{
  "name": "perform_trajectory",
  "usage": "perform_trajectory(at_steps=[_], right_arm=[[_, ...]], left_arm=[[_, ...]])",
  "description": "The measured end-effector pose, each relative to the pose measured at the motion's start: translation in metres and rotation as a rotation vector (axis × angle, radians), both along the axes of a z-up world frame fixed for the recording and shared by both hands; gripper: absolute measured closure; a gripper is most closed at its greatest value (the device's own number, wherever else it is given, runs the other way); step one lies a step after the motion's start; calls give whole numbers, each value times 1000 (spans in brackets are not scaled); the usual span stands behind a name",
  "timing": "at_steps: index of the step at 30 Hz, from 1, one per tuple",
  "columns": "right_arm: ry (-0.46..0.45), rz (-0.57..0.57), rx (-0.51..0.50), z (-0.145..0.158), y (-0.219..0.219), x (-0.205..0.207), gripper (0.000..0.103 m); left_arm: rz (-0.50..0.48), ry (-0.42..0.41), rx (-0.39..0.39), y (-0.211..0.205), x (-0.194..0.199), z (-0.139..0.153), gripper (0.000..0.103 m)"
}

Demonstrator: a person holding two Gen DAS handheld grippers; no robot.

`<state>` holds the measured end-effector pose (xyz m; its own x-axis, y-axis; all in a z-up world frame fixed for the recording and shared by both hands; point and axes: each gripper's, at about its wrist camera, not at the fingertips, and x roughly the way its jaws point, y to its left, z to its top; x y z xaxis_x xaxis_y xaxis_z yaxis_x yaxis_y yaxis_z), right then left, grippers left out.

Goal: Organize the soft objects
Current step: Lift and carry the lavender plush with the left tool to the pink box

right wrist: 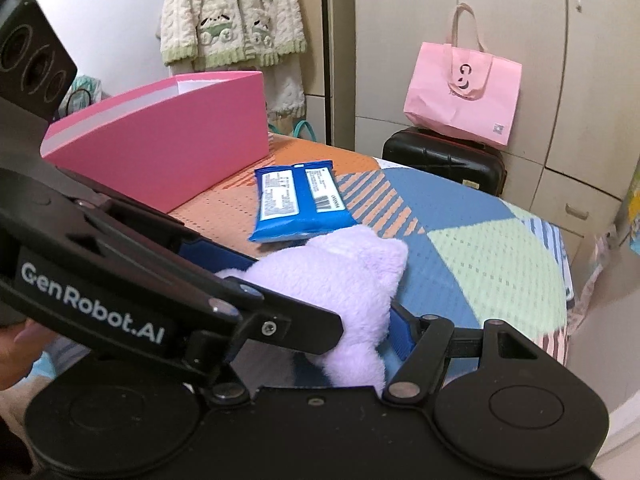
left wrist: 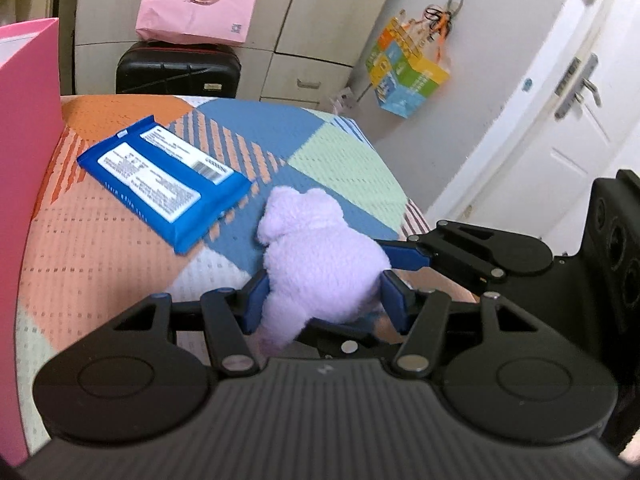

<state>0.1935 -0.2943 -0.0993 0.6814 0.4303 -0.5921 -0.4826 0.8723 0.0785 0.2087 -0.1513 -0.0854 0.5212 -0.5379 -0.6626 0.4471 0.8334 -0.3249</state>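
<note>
Nearest you in the left wrist view is your left gripper [left wrist: 322,296], its black linkage filling the foreground and its blue pads pressed into both flanks of a fluffy lilac plush animal [left wrist: 316,256], so it is pinching the toy. Your right gripper [left wrist: 394,284] comes in from the right of that same view and also has the plush between its blue fingers [left wrist: 404,258]; one pad lies against the toy's side, the other is mostly hidden beneath it. In the right wrist view the left tool's arm crosses in front, covering the right gripper's left pad, while its right pad [right wrist: 402,334] touches the plush [right wrist: 340,276]. So the right one grips the toy too, with its jaws set wider.

The plush is held just above a patchwork bedspread [left wrist: 120,264] of orange, blue, pale green and peach blocks.

Just beyond the toy, to the left, a flat blue plastic packet with white printed labels [left wrist: 164,178] lies on the bedspread. Further left stands an open pink cardboard box [right wrist: 160,136].

Past the far edge of the bed sits a black hard-shell suitcase [right wrist: 444,156] with a pink paper shopping bag [right wrist: 464,96] on top, before beige wardrobe doors [right wrist: 460,8].
</note>
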Motion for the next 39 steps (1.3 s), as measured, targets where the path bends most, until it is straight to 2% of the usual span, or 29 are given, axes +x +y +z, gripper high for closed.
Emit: perform_trajectory(at_steps=[7,11,18,21,25,31,34,39], right_arm=[[58,-51,72,-2,3,-33,30],[75,-67,79,-1,11,-52,30],[69,-92,75,11,26,-84,30],[52,-107,76,19,32,-100,30],[49,-120,85,33,40,-118,30],[6,-85,63,57,50,-148,30],[-14,-53,51,67,59,-159,30],[-40,1,80,79,78,-170,30]], left_arm=[[-20,48,31,5,-31,4,45],[-43,69,47,11,-46,8,45],[-90,65,49,27,-73,22,44],[-106,100,47,33,-81,29,44],[-132,102,57,40,-96,44,44],[-144,81,27,57,-124,65,47],[-143,56,39,67,-139,75,47],[-101,41,33,96,-156,90,47]])
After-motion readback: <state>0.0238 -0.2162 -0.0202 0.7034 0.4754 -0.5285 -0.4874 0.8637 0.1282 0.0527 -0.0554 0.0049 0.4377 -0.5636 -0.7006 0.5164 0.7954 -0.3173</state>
